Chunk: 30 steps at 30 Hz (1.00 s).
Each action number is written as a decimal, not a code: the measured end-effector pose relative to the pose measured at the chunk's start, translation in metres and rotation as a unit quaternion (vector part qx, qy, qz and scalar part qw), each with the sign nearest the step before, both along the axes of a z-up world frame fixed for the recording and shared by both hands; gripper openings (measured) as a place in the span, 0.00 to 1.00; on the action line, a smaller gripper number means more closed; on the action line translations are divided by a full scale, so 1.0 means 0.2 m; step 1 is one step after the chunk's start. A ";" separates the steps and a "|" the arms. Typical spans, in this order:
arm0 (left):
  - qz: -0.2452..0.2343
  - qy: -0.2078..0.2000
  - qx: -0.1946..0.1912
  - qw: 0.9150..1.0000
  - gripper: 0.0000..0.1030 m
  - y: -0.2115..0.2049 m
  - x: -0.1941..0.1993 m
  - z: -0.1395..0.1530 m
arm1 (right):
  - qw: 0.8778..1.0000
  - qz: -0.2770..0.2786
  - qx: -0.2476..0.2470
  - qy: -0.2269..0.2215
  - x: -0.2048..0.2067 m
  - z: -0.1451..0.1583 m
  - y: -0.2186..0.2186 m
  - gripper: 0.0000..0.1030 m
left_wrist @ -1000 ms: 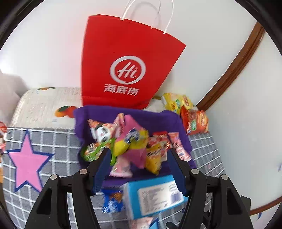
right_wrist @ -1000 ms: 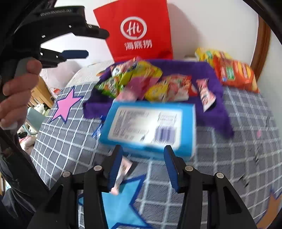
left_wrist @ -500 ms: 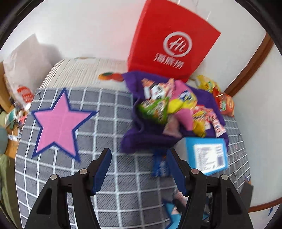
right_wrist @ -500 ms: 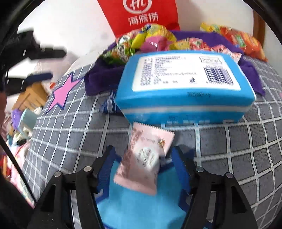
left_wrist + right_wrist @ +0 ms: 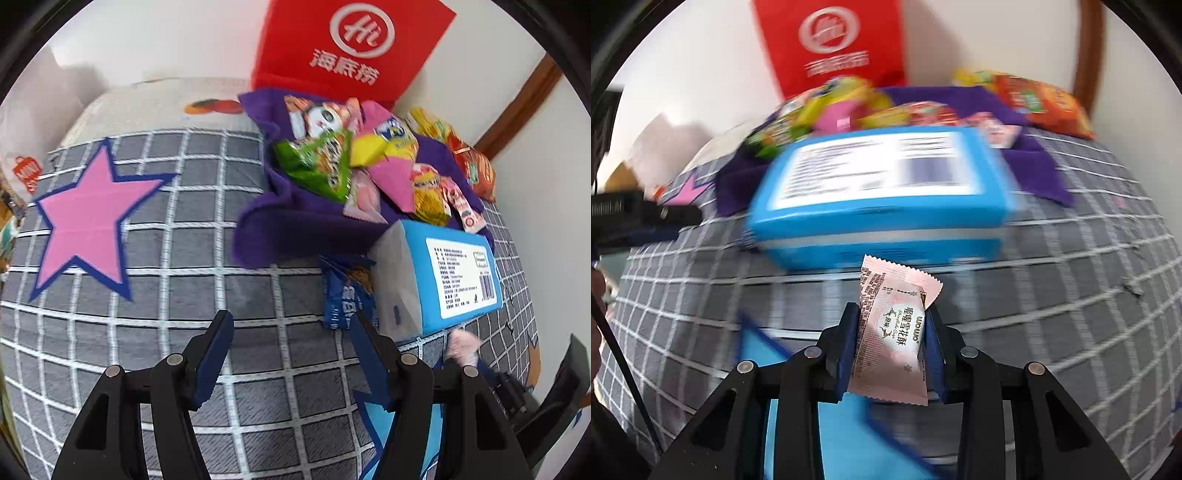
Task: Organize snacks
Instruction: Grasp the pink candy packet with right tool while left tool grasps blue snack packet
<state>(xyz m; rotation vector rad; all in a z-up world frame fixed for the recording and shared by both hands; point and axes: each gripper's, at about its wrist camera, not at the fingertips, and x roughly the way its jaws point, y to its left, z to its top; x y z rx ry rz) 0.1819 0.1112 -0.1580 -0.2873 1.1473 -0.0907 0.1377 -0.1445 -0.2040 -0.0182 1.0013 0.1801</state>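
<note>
Bed cover (image 5: 258,369): grey with white squares, a pink star (image 5: 85,218).
Wall (image 5: 166,40): white.
Right tongs (image 5: 891,334): just squeezed shut on the pink snack (image 5: 890,343).
Left tongs (image 5: 291,354): half open, holding nothing.
Snack pile (image 5: 369,162): on a purple cloth (image 5: 291,225).

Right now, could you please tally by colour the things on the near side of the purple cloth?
Light blue box: 1
Dark blue packet: 1
Pink packet: 1, between the jaws of the right gripper, which have just been closing on it
Total: 3
</note>
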 end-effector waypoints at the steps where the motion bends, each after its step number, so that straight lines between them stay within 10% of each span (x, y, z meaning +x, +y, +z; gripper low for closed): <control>1: -0.004 0.001 -0.003 1.000 0.61 -0.01 0.01 -0.02 | 1.000 -0.009 -0.005 -0.002 0.00 0.00 -0.05 0.34; 17: -0.043 -0.002 -0.016 0.999 0.59 -0.18 0.16 -0.16 | 0.999 0.003 -0.010 -0.047 0.04 -0.09 -0.17 0.48; 23: -0.045 -0.017 0.014 0.999 0.33 -0.21 0.16 -0.17 | 0.999 0.014 -0.005 -0.045 0.04 -0.09 -0.16 0.55; 30: -0.012 -0.001 0.048 0.999 0.32 -0.10 0.09 -0.14 | 0.999 0.017 -0.002 -0.045 0.04 -0.09 -0.16 0.56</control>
